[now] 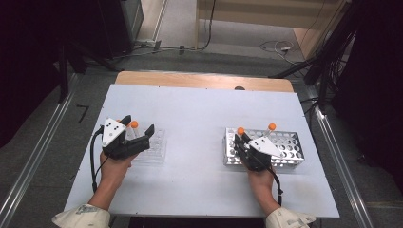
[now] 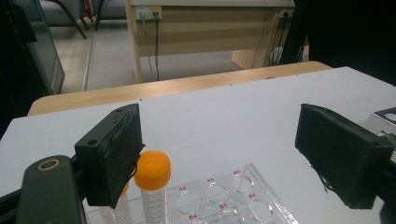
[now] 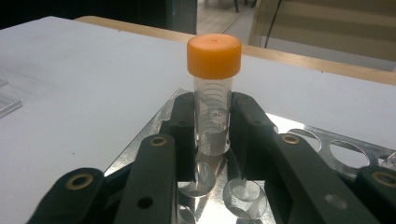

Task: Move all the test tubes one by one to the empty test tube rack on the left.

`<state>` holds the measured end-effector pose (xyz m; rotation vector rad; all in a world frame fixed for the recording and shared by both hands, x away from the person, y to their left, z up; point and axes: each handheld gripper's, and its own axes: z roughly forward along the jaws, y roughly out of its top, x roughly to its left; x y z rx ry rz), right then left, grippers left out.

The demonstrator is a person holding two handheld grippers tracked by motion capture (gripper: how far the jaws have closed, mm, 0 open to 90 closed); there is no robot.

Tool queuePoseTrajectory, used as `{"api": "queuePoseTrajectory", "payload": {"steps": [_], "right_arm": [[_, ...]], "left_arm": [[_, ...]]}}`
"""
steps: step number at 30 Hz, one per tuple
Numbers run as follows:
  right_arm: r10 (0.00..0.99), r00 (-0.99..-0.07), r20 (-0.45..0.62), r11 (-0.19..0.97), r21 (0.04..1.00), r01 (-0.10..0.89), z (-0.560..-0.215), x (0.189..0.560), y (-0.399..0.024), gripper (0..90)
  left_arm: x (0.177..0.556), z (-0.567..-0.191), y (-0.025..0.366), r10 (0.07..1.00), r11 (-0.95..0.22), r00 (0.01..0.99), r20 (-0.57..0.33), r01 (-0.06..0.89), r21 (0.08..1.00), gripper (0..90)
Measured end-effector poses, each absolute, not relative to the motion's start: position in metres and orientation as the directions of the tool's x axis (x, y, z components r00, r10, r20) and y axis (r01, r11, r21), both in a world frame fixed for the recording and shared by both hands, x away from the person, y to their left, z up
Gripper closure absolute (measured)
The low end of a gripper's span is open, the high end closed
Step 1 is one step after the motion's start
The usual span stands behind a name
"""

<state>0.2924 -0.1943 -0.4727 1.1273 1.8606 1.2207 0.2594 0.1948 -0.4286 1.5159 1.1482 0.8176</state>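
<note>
Right gripper (image 3: 212,140) clamps tube (image 3: 213,93); metal rack (image 3: 327,140) beneath.

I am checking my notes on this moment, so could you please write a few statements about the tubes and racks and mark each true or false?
1. The right gripper is shut on an orange-capped tube. True.
2. That tube lies flat on the table. False: it stands upright in the metal rack.
3. The left gripper is clamped on a tube. False: its jaws are open.
4. The clear rack has red hole labels. True.
</note>
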Motion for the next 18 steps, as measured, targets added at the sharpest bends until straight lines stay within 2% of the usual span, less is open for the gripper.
{"api": "queuePoseTrajectory", "payload": {"steps": [18], "right_arm": [[0.901,-0.434,-0.010,0.148,0.947,0.285,-0.456,0.290,-0.201,72.2]], "left_arm": [[0.259,-0.429,0.195,0.946,-0.020,0.317,-0.064,0.254,0.967,15.0]]}}
